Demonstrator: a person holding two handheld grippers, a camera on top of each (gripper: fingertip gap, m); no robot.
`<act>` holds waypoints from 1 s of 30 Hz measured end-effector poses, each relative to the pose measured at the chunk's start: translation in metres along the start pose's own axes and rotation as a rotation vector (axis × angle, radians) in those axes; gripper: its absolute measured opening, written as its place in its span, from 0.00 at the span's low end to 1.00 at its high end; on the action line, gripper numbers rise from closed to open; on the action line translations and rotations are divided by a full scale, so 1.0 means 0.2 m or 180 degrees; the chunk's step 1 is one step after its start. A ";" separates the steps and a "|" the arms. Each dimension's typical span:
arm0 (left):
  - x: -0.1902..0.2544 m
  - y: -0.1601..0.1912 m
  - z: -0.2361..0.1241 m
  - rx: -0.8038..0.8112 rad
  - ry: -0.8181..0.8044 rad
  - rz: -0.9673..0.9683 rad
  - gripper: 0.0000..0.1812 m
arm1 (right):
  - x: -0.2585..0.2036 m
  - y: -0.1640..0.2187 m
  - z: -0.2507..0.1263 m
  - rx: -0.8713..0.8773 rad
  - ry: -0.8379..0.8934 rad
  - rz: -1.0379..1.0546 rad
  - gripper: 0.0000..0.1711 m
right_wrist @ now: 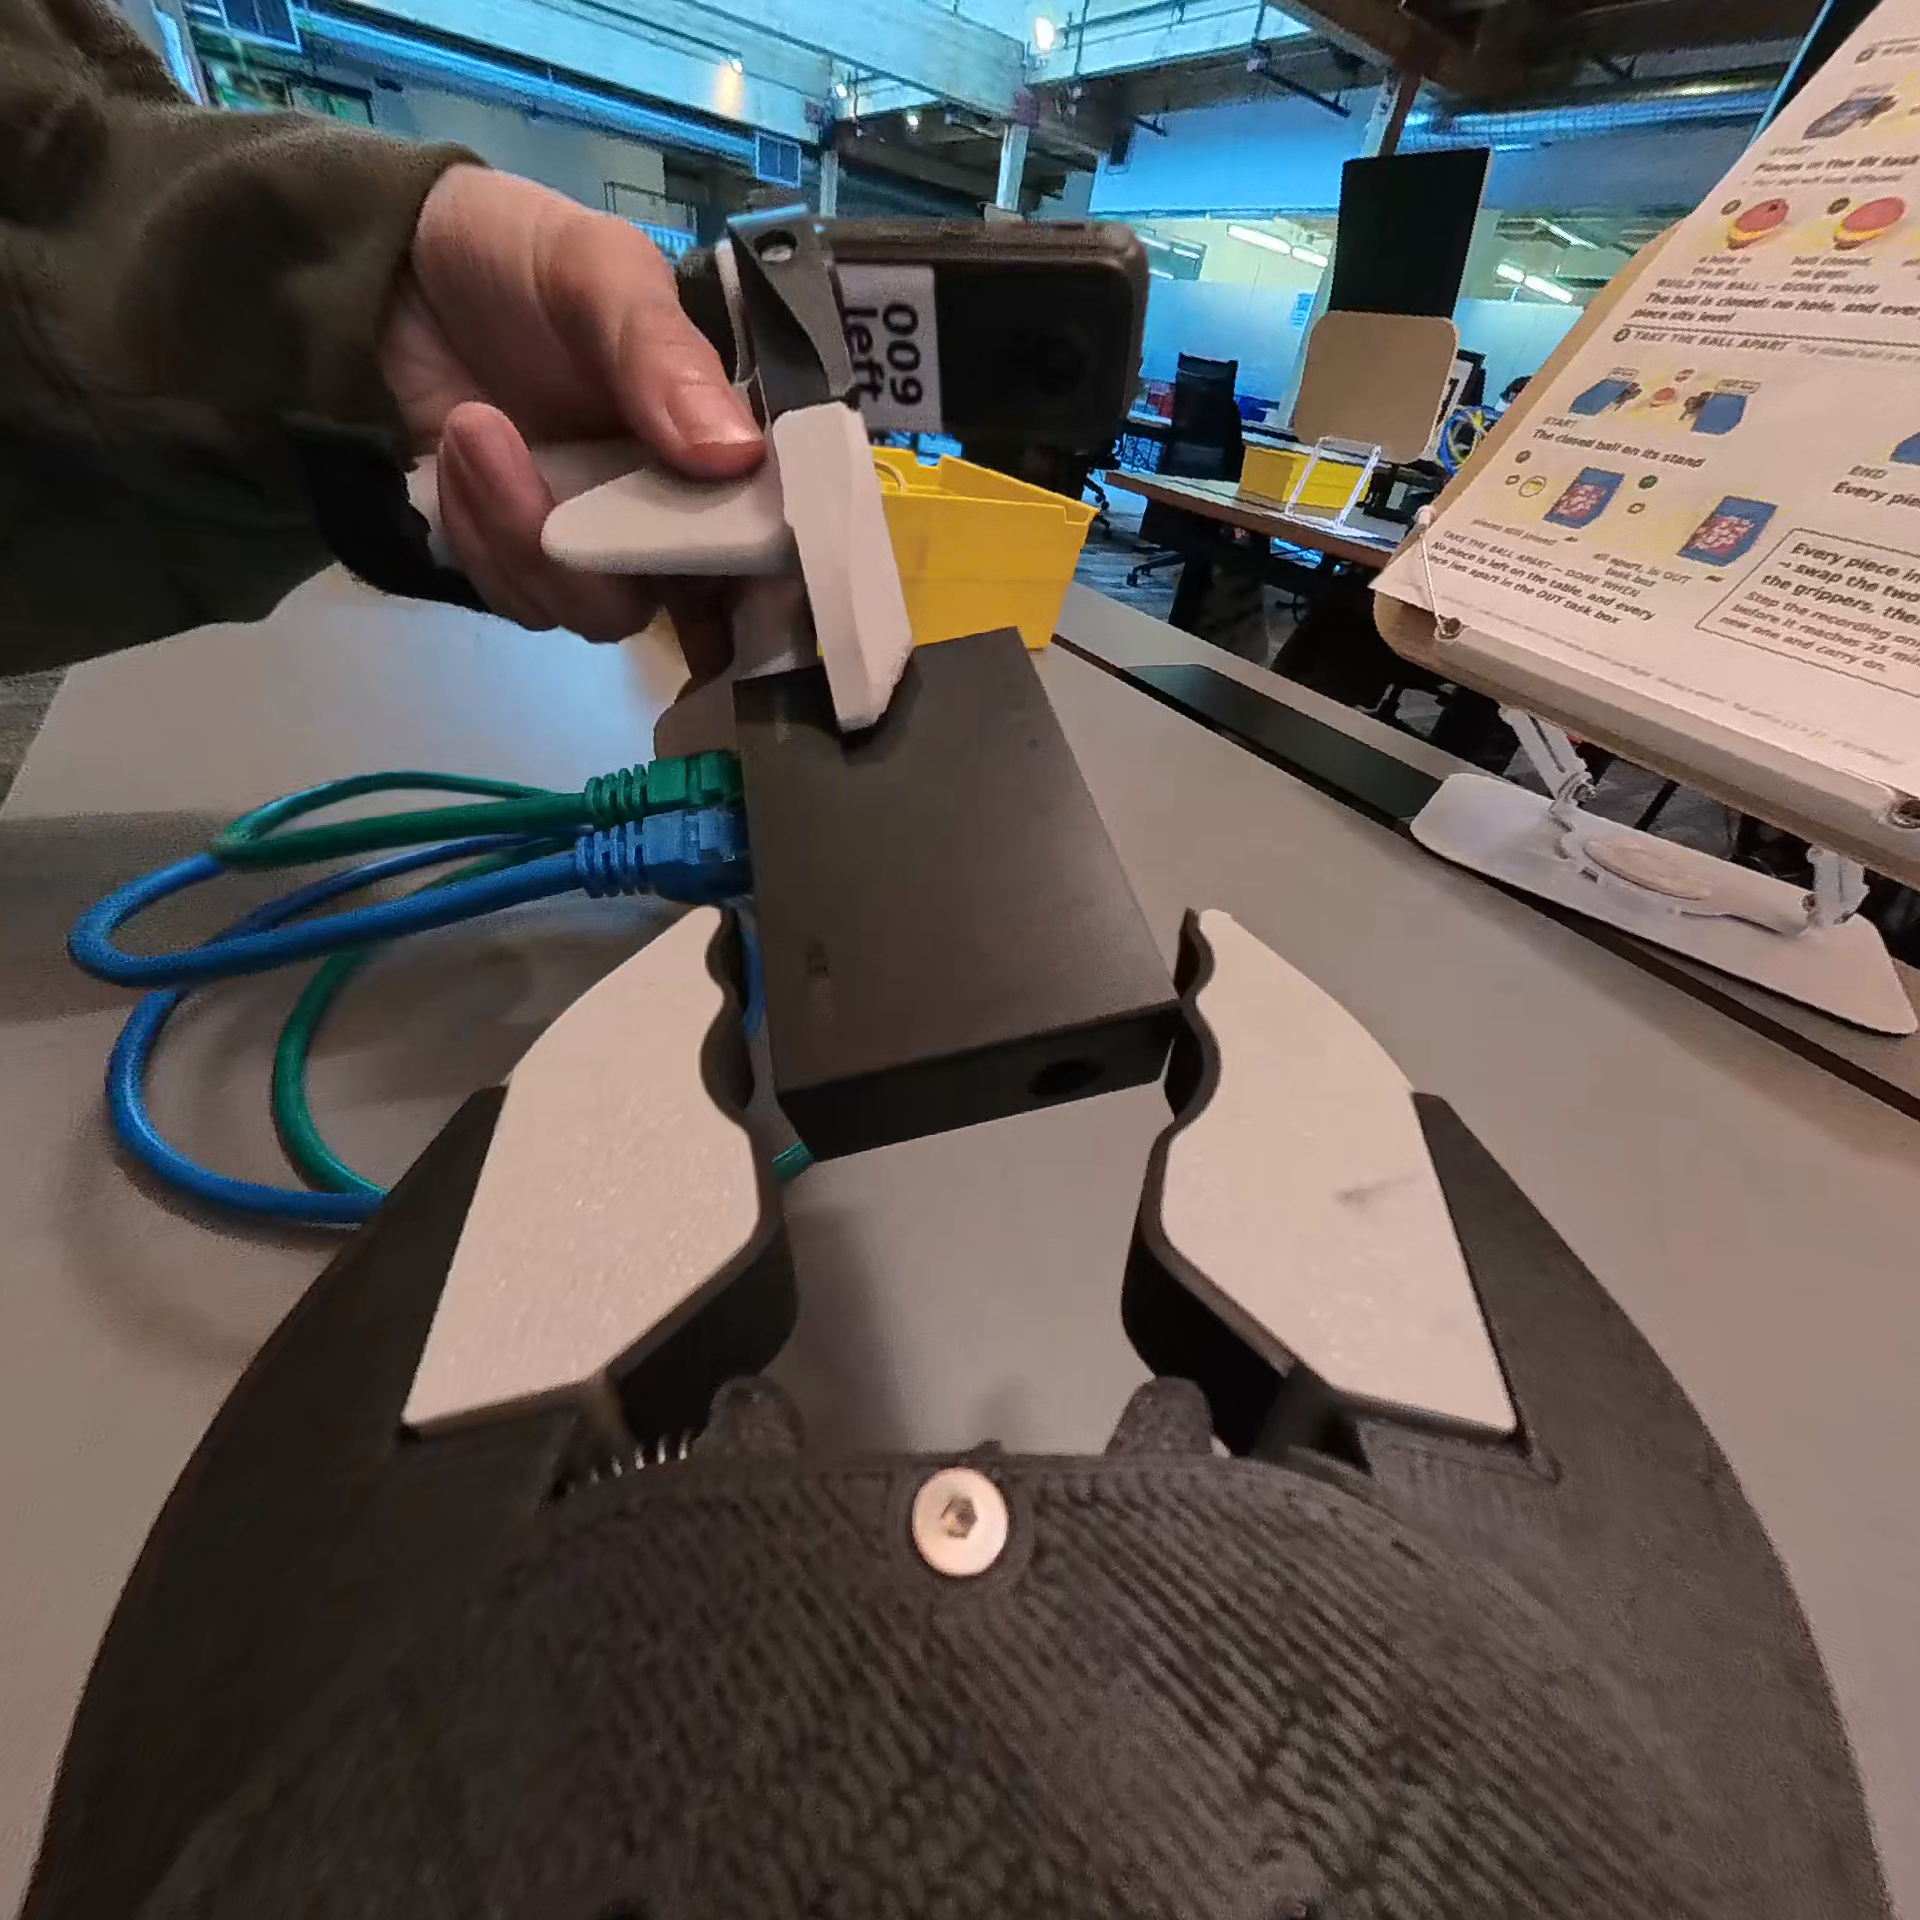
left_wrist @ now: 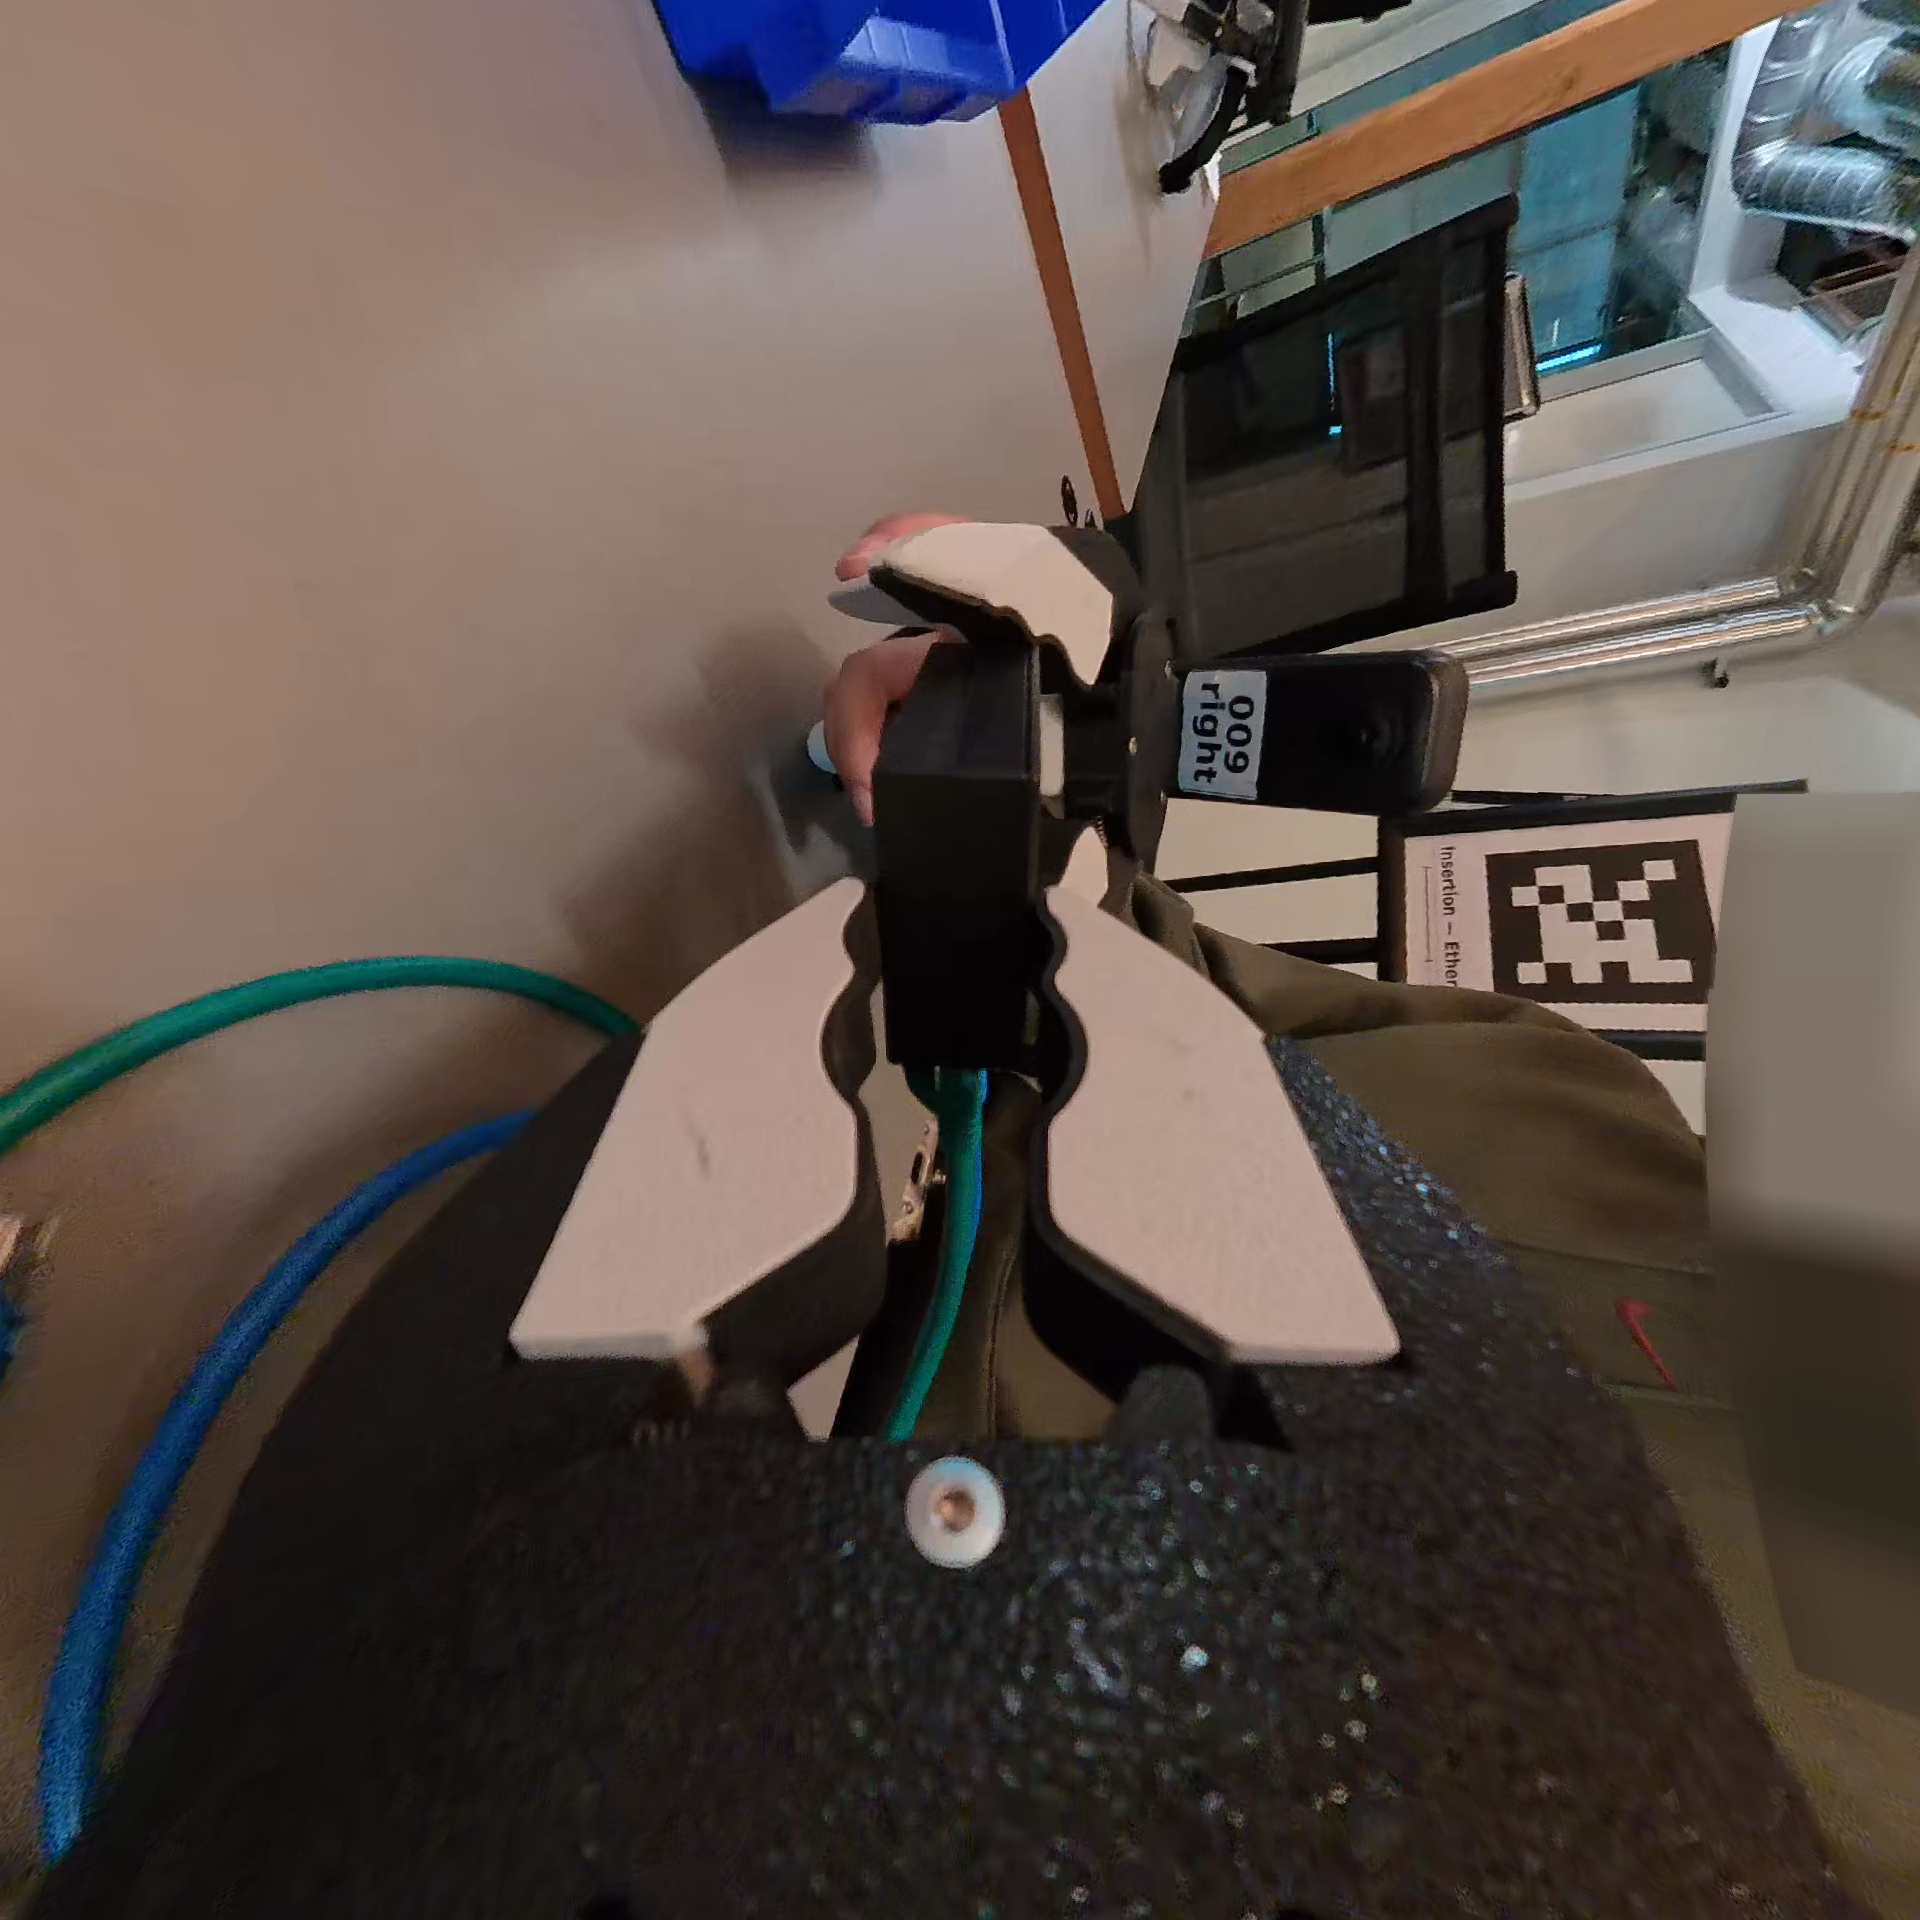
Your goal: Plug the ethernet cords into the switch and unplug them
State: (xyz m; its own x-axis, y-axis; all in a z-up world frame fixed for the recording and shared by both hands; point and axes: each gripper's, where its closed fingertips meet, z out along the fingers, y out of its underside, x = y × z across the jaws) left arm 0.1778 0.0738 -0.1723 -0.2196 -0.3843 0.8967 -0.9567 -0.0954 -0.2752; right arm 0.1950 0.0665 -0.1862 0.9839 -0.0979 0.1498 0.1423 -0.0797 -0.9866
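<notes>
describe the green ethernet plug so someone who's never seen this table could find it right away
Start at the black switch, held above the grey table between the two grippers. Two plugs sit side by side in its left face. The green plug is the upper one, directly above the blue plug; colour and its green cable set it apart.

The switch (right_wrist: 940,883) is held above the table (right_wrist: 1351,1195), tilted, with the right gripper (right_wrist: 961,1029) clasping its near end and the left gripper (right_wrist: 821,675) clasping its far end. Two ethernet cords (right_wrist: 665,821) are plugged into its left side, one above the other, and loop across the table to the left. Behind the switch sits a bin (right_wrist: 987,551); a sheet on a stand (right_wrist: 1662,520) is to the right
</notes>
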 end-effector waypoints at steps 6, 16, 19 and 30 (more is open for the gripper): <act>-0.01 0.04 -0.01 -0.0318 -0.0116 0.0100 0.15 | -0.03 0.00 0.00 -0.0018 -0.0102 -0.0084 0.43; -0.01 0.05 0.00 -0.0527 -0.0320 0.0154 0.15 | -0.04 0.04 0.02 -0.0158 0.0013 -0.0468 0.43; -0.01 0.04 -0.01 -0.0504 -0.0374 0.0168 0.15 | -0.04 0.06 0.03 -0.0303 -0.0025 -0.0396 0.43; -0.07 -0.27 -0.17 0.0659 -0.1658 0.1381 0.16 | 0.16 0.12 -0.01 -0.0542 0.0501 0.0585 0.42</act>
State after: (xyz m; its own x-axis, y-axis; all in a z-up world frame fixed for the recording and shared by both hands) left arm 0.2268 0.1150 -0.1577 -0.4031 -0.8115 0.4230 -0.7361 0.0130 -0.6767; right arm 0.2289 0.0603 -0.2056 0.9606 -0.2778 -0.0091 -0.0701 -0.2104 -0.9751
